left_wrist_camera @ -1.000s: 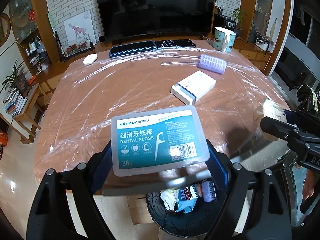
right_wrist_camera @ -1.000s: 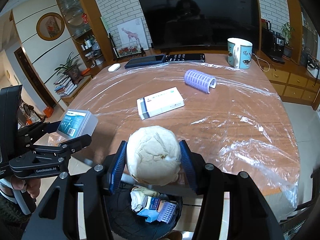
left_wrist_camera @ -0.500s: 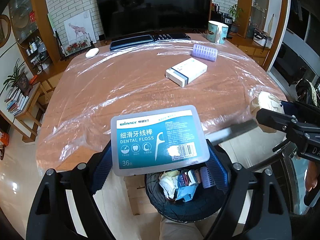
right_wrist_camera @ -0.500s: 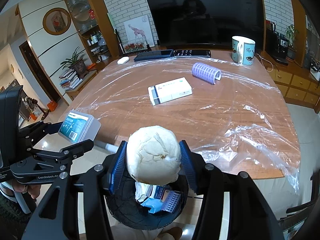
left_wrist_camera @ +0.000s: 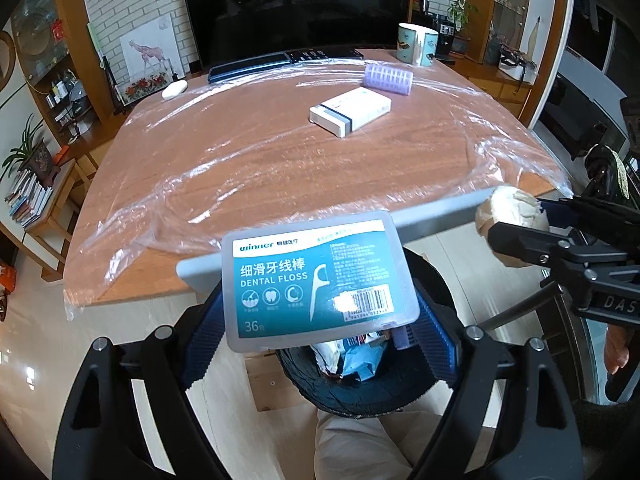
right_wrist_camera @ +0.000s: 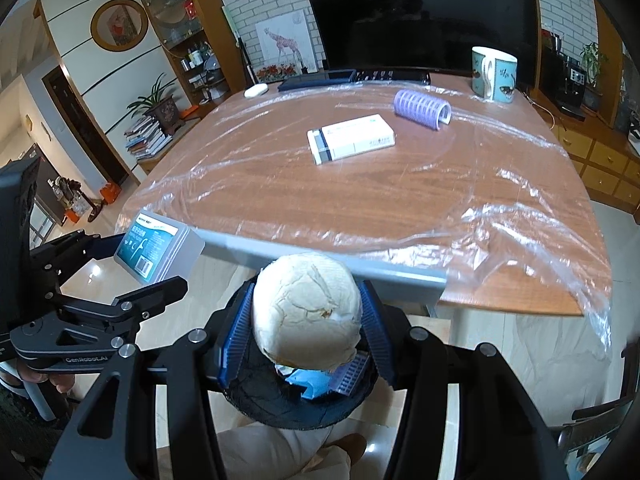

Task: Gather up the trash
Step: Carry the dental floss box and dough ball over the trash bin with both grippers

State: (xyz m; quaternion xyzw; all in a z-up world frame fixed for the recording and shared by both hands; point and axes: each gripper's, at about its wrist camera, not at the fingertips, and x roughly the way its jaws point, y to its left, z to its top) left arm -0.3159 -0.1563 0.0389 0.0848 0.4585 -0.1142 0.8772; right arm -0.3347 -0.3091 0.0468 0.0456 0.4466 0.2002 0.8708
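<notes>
A living room with a brick wall, a big dark television (right_wrist_camera: 416, 12) and wooden shelving is surrounding a wooden table (left_wrist_camera: 280, 168) that is lying under a crinkled sheet of clear plastic (right_wrist_camera: 520, 216), probably to keep the wood clean while rubbish is being sorted.

The left gripper (left_wrist_camera: 320, 320) is clamping a flat dental floss box (left_wrist_camera: 318, 282) between its blue pads, with the jaws standing wide because the box is being taken across its long side, label facing up. The right gripper (right_wrist_camera: 306, 332) is squeezing a pale round bun (right_wrist_camera: 307, 312) with its jaws set much narrower, and the pads are pressing on both flanks so the soft thing is not slipping out.

Both loads are hanging off the near edge of the table, directly above a black waste basket (left_wrist_camera: 360, 396) that is sitting on the floor between the person's knees; it is already holding crumpled paper and blue packaging. The two items appear to be positioned for dropping, so letting go looks like the step coming.

Farther out, a white carton (right_wrist_camera: 352, 138) is lying at the middle of the table, with a purple hair roller (right_wrist_camera: 422, 110) beyond it to the right; these are probably waiting for collection. At the far edge a mug (right_wrist_camera: 494, 74), a keyboard (right_wrist_camera: 352, 76) and a white mouse (right_wrist_camera: 256, 90) are sitting well apart from the rest.
</notes>
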